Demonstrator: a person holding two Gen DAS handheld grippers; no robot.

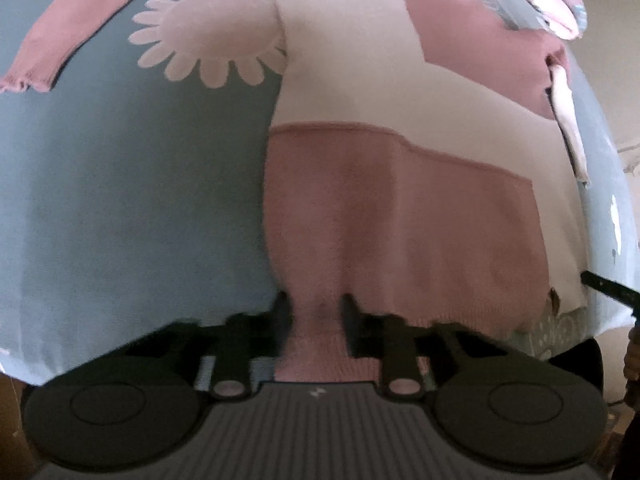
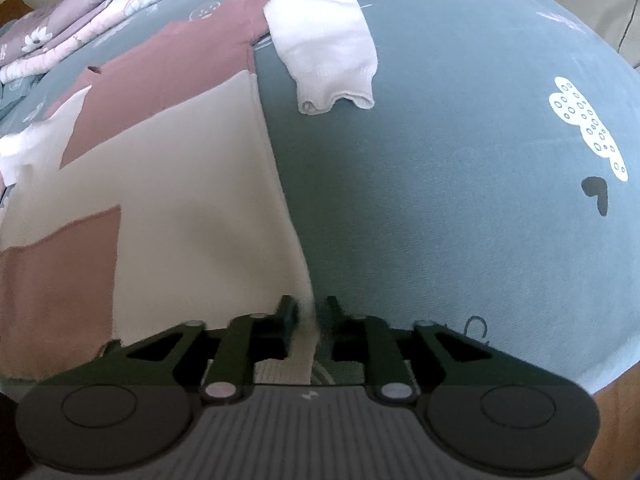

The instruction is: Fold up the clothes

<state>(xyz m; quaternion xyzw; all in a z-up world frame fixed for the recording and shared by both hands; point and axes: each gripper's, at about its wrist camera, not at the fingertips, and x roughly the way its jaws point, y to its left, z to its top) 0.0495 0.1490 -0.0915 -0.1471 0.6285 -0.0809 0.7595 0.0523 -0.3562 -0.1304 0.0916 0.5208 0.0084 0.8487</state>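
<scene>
Both grippers' fingers pinch the sweater hem; quilt behind.

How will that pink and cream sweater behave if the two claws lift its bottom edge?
The sweater will probably sag between the left claw and the right claw, since its knit already puckers there. Its spread sleeves would likely trail across the blue sheet. It looks soft, so slipping seems unlikely.

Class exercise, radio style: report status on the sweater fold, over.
Left gripper shut on sweater hem, pink corner. Right gripper shut on cream corner. Sweater flat on blue sheet, sleeves out. Nothing in the way.
</scene>
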